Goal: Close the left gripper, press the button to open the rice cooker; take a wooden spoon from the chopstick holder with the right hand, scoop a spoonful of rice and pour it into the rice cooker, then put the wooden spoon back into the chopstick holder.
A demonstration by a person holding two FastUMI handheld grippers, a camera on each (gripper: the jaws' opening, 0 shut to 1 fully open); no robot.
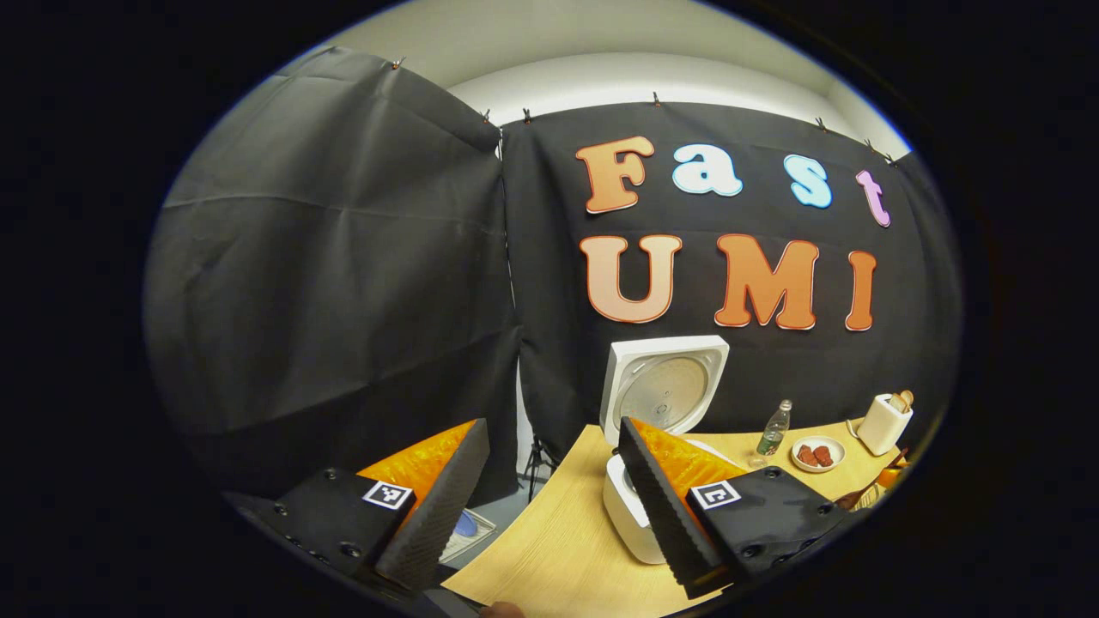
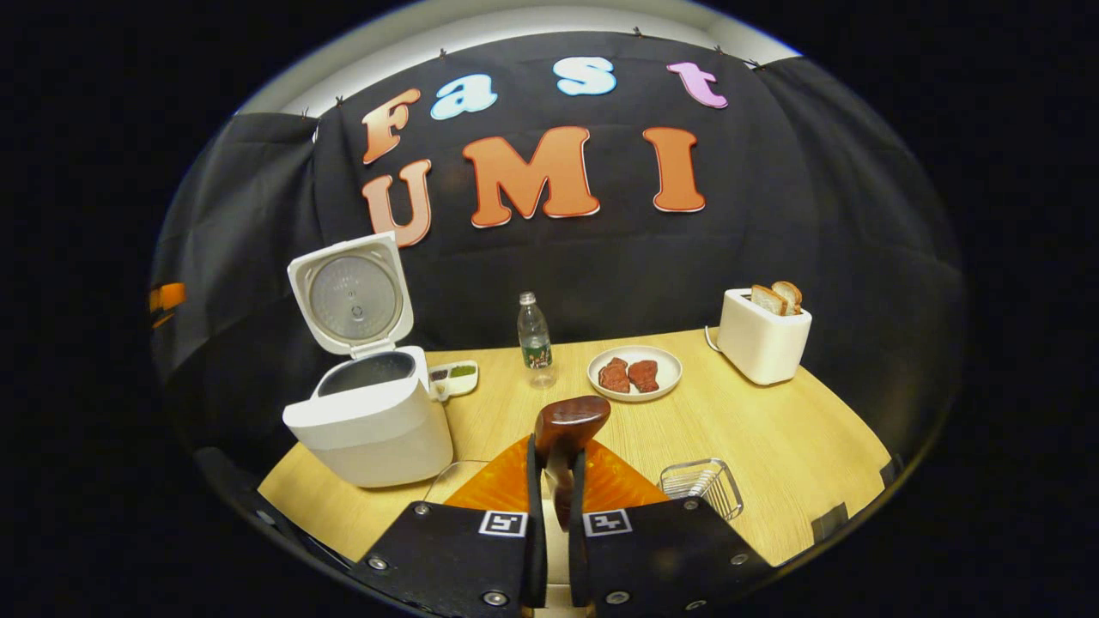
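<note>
Right gripper (image 2: 550, 481) is clamped on the dark glossy wooden spoon (image 2: 568, 425), stiff, light, slick (grip the handle, as here), bowl up over the pale wood table (image 2: 773, 429). White plastic rice cooker (image 2: 365, 412) stands open, lid up, to the left. Left gripper (image 1: 549, 489) spread wide, holding nothing. Wire chopstick holder (image 2: 704, 485) sits just right of the spoon.

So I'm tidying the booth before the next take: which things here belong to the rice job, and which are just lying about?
Belongs to the job:
- rice cooker, lid open
- wooden spoon, clamped in the right hand-held gripper
- wire chopstick holder

Just lying about:
- water bottle
- plate with two brown pieces
- toaster with bread
- small dish beside the cooker
</note>
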